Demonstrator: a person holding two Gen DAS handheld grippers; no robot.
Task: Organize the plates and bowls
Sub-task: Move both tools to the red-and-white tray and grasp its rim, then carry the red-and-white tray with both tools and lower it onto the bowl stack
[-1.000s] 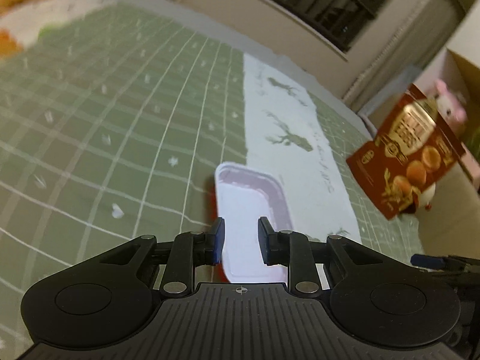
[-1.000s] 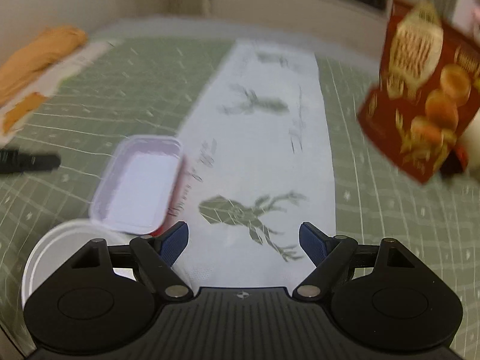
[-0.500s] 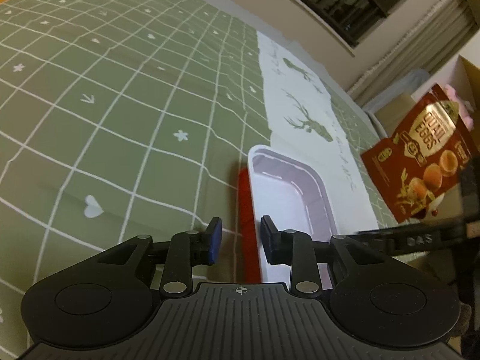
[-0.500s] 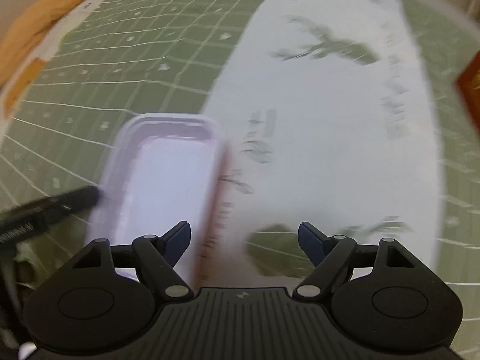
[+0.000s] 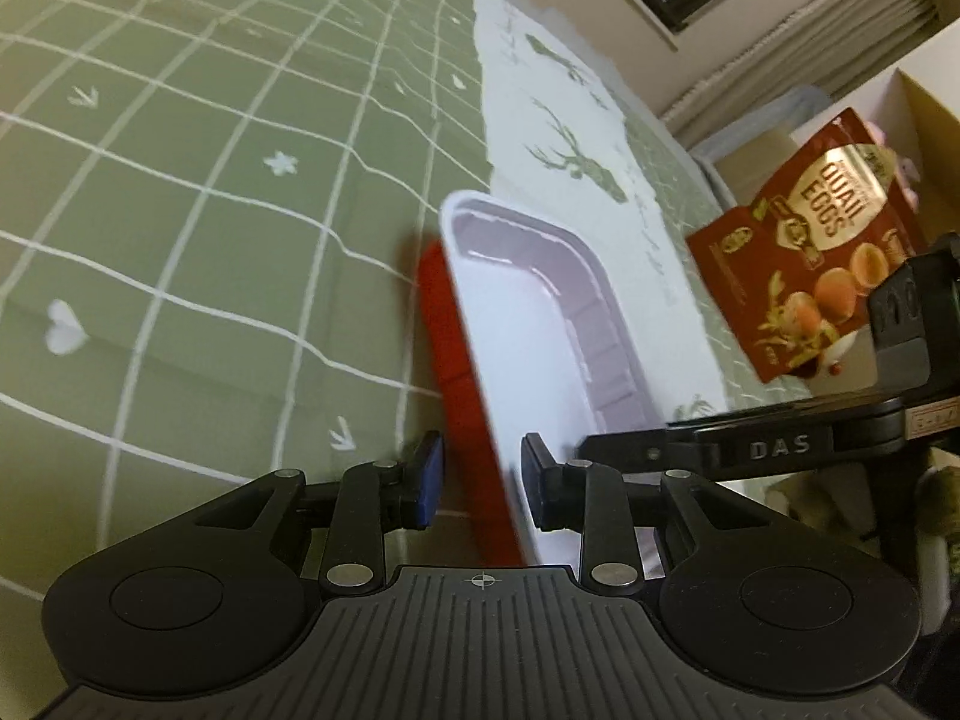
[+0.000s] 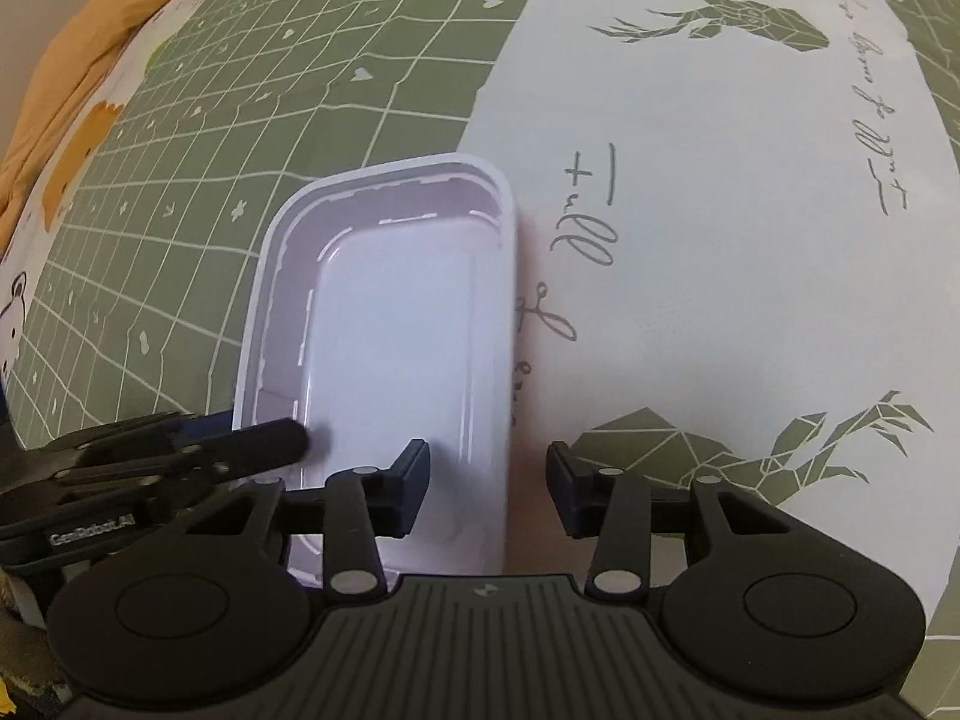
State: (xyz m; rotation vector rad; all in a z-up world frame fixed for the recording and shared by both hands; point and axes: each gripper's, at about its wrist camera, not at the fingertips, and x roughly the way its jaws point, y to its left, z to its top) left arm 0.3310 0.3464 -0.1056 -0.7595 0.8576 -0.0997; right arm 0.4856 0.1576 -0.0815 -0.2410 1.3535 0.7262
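Left tongs [image 5: 480,483] straddle the white tray's [image 5: 528,348] rim.

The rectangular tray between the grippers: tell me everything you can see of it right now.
The tray is a shallow rectangular dish with rounded corners, white inside and red outside, plastic by its look, and empty. It sits over the green checked cloth and its white deer-print strip. The left gripper straddles its left rim, the right gripper its right rim; both jaws stand apart, and contact is unclear.
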